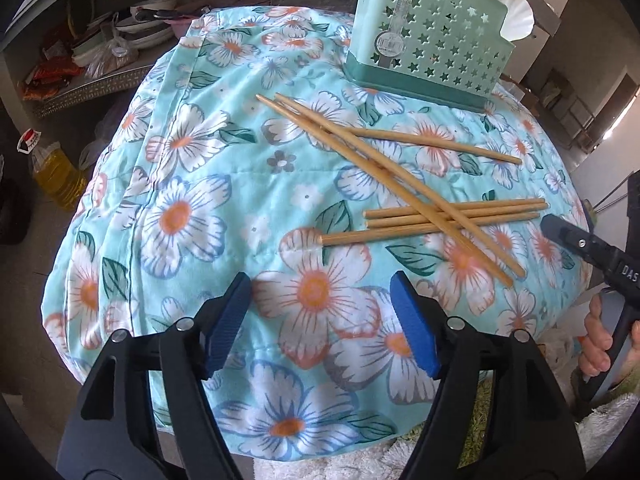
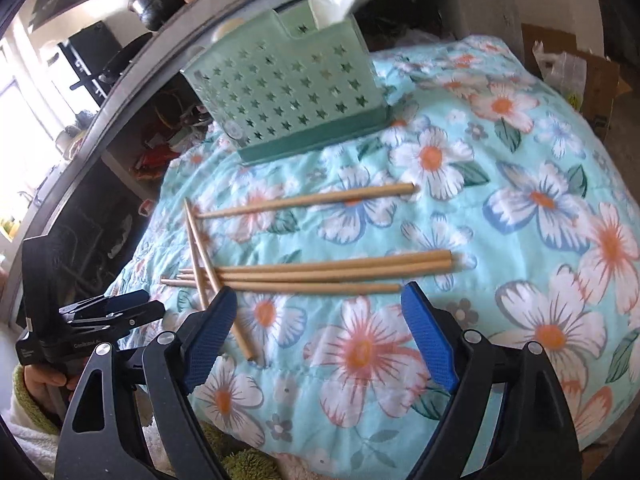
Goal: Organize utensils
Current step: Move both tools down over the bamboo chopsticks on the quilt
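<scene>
Several wooden chopsticks [image 1: 404,184] lie loose and crossed on a floral cloth [image 1: 192,216]; they also show in the right wrist view [image 2: 320,272]. A mint green utensil holder [image 1: 430,36] with star cut-outs stands behind them, a white spoon [image 1: 516,16] sticking out of it. The holder also shows in the right wrist view [image 2: 288,96]. My left gripper [image 1: 320,320] is open and empty, short of the chopsticks. My right gripper [image 2: 316,324] is open and empty, just in front of the nearest chopsticks, its left finger over two crossed ones.
The cloth [image 2: 520,200] covers a rounded table. Shelves with bags and dishes [image 1: 100,48] stand at the left, a yellow oil bottle [image 1: 56,172] on the floor. A cardboard box [image 2: 576,80] sits at the right. The other gripper shows at each view's side [image 1: 584,248] [image 2: 100,312].
</scene>
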Demonstrator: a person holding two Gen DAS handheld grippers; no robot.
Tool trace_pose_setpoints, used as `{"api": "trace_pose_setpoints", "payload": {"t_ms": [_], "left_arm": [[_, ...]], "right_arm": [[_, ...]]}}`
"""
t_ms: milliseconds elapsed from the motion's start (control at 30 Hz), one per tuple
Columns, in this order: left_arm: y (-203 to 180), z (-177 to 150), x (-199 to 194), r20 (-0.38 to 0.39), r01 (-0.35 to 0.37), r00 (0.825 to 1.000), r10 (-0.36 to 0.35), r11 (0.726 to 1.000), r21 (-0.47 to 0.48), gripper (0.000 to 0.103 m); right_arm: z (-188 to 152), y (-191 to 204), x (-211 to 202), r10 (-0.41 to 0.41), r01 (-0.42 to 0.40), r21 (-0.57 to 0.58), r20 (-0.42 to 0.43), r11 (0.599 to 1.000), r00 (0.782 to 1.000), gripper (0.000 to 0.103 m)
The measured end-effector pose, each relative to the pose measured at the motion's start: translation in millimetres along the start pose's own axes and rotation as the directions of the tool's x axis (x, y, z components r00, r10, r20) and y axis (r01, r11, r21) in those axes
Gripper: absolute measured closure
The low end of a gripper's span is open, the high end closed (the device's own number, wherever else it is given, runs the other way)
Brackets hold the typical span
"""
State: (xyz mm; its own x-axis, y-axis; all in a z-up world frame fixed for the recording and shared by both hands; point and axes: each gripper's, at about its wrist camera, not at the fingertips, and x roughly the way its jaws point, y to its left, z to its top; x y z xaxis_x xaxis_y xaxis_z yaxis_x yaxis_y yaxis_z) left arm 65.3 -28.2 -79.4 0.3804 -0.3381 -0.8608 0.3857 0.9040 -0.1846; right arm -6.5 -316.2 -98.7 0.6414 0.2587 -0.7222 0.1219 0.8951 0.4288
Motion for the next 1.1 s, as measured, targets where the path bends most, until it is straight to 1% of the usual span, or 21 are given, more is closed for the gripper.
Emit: {"api": "trace_pose_setpoints", "payload": {"t_ms": [67, 100, 167, 233, 300, 467, 600, 700, 800, 1000, 1100], "left_arm": [[0, 1, 1, 0.0, 0.015, 1.0, -0.015, 1.0, -0.019, 0.023], [0, 2, 2, -0.001, 0.026, 1.0, -0.026, 0.999, -0.031, 0.02], [3, 2, 3, 0.008, 0.05, 0.999, -0.049, 0.996, -0.067, 0.018], [7, 3, 3, 0.025, 0.091, 0.996, -0.089, 0.99, -0.104, 0.013], [11, 4, 3, 0.04, 0.129, 0.991, -0.125, 0.982, -0.139, 0.009], [19, 3, 1, 0.063, 0.181, 0.983, -0.172, 0.963, -0.199, 0.008], [26, 2, 0, 0.08, 0.219, 0.975, -0.206, 0.944, -0.247, 0.008], [31, 2, 1, 0.091, 0.241, 0.97, -0.224, 0.93, -0.279, 0.008], [32, 2, 1, 0.096, 0.249, 0.968, -0.23, 0.924, -0.291, 0.008], [33, 1, 0, 0.101, 0.26, 0.965, -0.24, 0.92, -0.293, 0.008], [36, 0, 1, 0.109, 0.277, 0.961, -0.255, 0.912, -0.304, 0.008]], "right_arm": [[1, -5, 2, 0.03, -0.03, 0.019, 0.001, 0.999, 1.0, 0.02], [1, -5, 2, 0.046, -0.046, 0.023, -0.001, 0.999, 0.999, 0.017], [1, -4, 3, 0.067, -0.067, 0.012, -0.003, 0.998, 0.998, 0.012], [0, 0, 4, 0.073, -0.073, -0.017, -0.002, 0.997, 0.997, 0.007], [-2, 5, 5, 0.048, -0.048, -0.05, 0.002, 0.998, 0.999, 0.006], [-4, 9, 6, 0.022, -0.021, -0.074, 0.011, 0.997, 1.0, 0.006], [-4, 7, 6, 0.033, -0.033, -0.058, 0.009, 0.998, 0.999, 0.006], [-5, 4, 5, 0.051, -0.05, -0.048, 0.026, 0.998, 0.998, 0.006], [-6, 3, 4, 0.056, -0.055, -0.048, 0.031, 0.997, 0.998, 0.006], [-6, 3, 4, 0.053, -0.051, -0.055, 0.037, 0.997, 0.998, 0.006], [-6, 3, 4, 0.051, -0.049, -0.054, 0.035, 0.997, 0.998, 0.006]]}}
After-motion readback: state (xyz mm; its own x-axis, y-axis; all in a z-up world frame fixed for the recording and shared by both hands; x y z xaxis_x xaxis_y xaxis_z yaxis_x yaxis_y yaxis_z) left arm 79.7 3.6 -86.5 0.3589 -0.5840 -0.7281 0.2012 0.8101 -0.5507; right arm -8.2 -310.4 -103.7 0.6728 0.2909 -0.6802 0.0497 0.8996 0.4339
